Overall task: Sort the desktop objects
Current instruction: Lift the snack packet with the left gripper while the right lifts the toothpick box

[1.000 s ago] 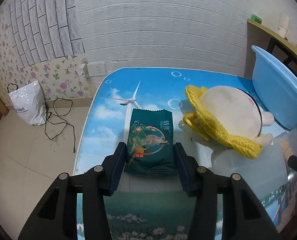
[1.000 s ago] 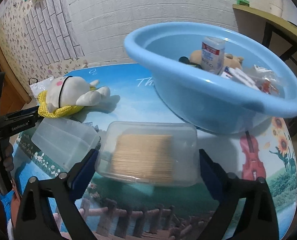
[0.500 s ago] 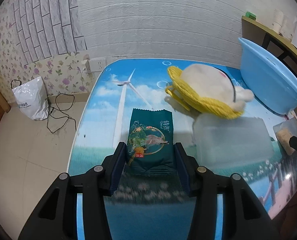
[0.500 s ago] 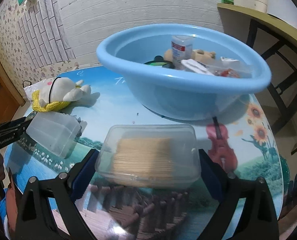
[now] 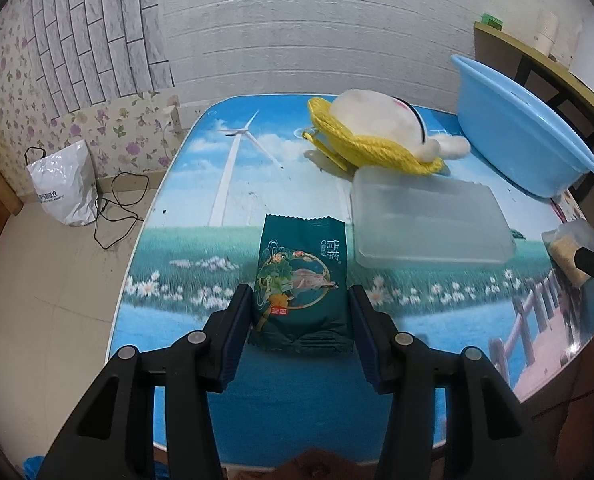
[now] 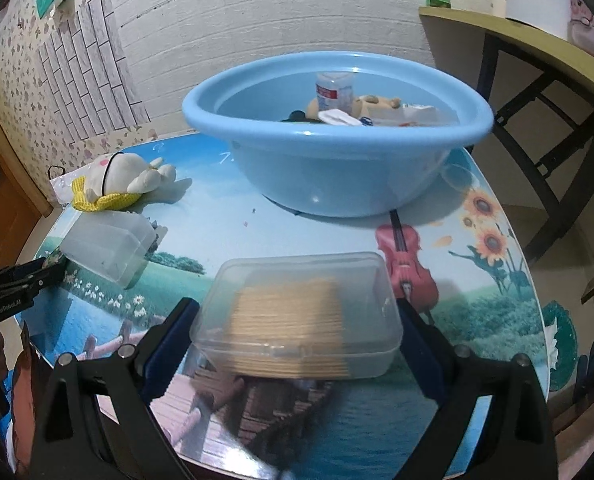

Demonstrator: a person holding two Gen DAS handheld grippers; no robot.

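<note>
Two things are in my jaws at once: my left gripper (image 5: 300, 316) is clamped on the lower sides of a green snack packet (image 5: 300, 280), light and crinkly, above the counter's (image 5: 233, 184) near edge; holding it low by the sealed end suits it. My right gripper (image 6: 297, 330) squeezes the ends of a clear toothpick box (image 6: 297, 320), stiff, smooth, likely slippery. Only the right view shows inside the blue basin (image 6: 337, 168), already holding sorted items; the left view sees just its outer wall.
</note>
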